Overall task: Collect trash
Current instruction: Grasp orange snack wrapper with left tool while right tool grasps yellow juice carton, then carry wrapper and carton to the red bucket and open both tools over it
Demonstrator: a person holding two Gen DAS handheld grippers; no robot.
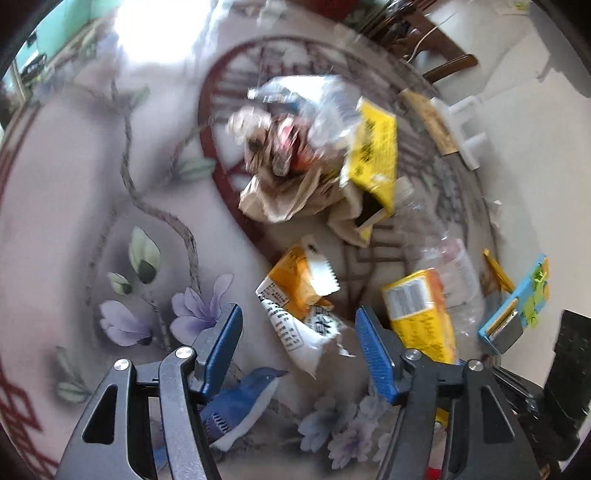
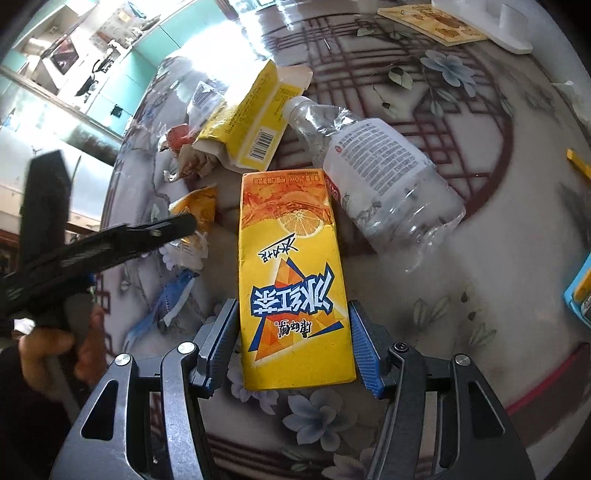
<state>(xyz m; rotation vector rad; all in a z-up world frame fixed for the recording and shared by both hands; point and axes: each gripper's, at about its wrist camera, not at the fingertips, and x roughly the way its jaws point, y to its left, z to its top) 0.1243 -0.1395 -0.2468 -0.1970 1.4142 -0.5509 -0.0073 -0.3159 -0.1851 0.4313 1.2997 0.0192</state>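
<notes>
My left gripper [image 1: 299, 332] stands open above a torn orange-and-white snack wrapper [image 1: 295, 295] that lies on the floral tabletop; its blue pads do not touch the wrapper. My right gripper [image 2: 293, 339] is shut on the lower end of a yellow iced-tea carton [image 2: 291, 266], with one pad on each side. That carton [image 1: 417, 314] also shows at the right of the left wrist view. A pile of trash lies beyond: crumpled paper [image 1: 284, 199], a torn yellow box [image 1: 373, 155] and a clear crushed plastic bottle [image 2: 384, 173].
The tabletop [image 1: 74, 184] has a flower and bird print. A blue card pack [image 1: 517, 302], a wooden board [image 2: 432, 22] and a white foam piece [image 2: 509, 22] lie near the far rim. A hand [image 2: 55, 350] holds the left gripper at left in the right wrist view.
</notes>
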